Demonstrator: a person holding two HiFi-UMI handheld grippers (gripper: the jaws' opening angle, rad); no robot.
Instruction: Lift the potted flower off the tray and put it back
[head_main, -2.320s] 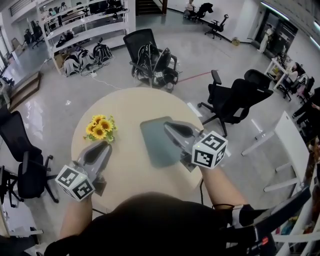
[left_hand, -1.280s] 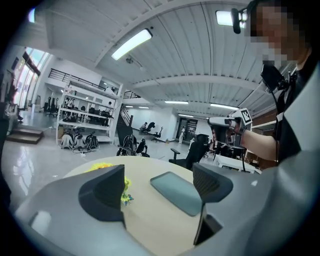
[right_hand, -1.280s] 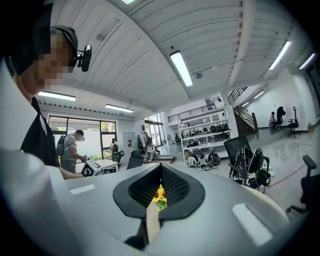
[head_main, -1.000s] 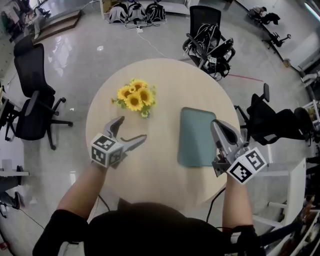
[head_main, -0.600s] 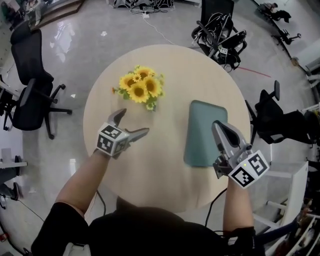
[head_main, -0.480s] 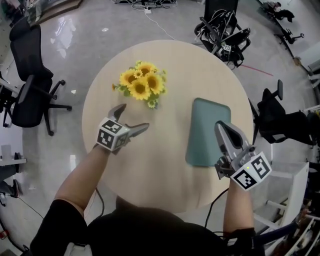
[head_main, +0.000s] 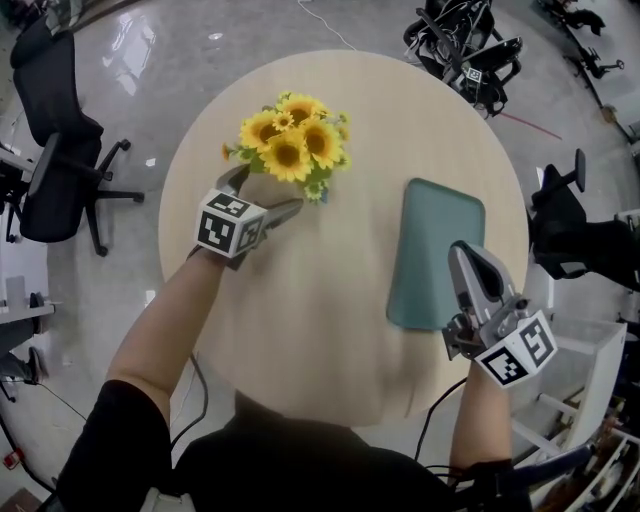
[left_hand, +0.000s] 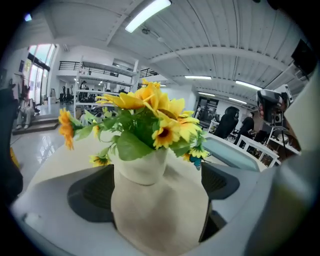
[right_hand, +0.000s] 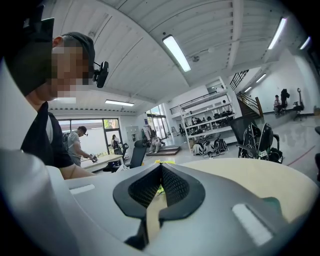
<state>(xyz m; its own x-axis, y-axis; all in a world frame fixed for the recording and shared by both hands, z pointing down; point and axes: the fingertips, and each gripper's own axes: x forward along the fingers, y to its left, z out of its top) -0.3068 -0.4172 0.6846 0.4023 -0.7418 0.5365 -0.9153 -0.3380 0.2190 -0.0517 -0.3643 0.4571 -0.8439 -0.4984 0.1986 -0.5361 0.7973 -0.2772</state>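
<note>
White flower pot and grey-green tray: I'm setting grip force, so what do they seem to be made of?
White flower pot: smooth, matte off-white wall with no shine, probably ceramic or plastic; the look leaves it open. Grey-green tray: flat, with rounded corners and an even dull colour, likely moulded plastic.

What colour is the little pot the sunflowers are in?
The pot is off-white. It shows best in the left gripper view, right in front of the jaws.

One overhead, two low; table (head_main: 300, 330) shared
</note>
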